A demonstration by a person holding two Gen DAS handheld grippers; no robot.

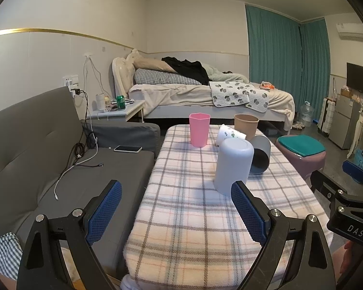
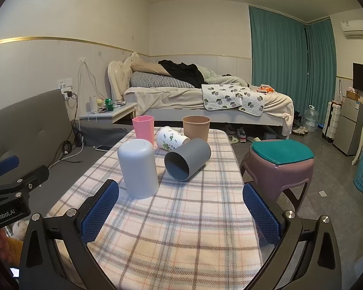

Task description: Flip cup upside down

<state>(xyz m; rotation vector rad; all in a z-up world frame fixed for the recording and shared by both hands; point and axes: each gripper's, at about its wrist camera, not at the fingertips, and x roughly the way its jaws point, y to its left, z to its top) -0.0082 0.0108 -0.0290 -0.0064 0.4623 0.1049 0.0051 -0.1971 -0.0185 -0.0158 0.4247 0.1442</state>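
Note:
A pale blue cup [image 1: 233, 165] [image 2: 138, 168] stands upside down on the plaid-covered table [image 1: 186, 217] [image 2: 181, 217]. A dark grey cup [image 1: 260, 154] [image 2: 187, 158] lies on its side beside it. A white patterned cup [image 1: 230, 134] [image 2: 171, 140] also lies on its side. A pink cup [image 1: 199, 129] [image 2: 144, 128] and a tan cup [image 1: 245, 124] [image 2: 196, 126] stand upright at the far end. My left gripper [image 1: 176, 203] is open and empty, short of the pale blue cup. My right gripper [image 2: 181, 203] is open and empty above the near table.
A grey sofa [image 1: 48, 149] with a phone [image 1: 127, 148] and cables lies left of the table. A purple stool [image 2: 278, 166] with a teal cushion stands to the right. A bed [image 2: 205, 96] and nightstand are behind.

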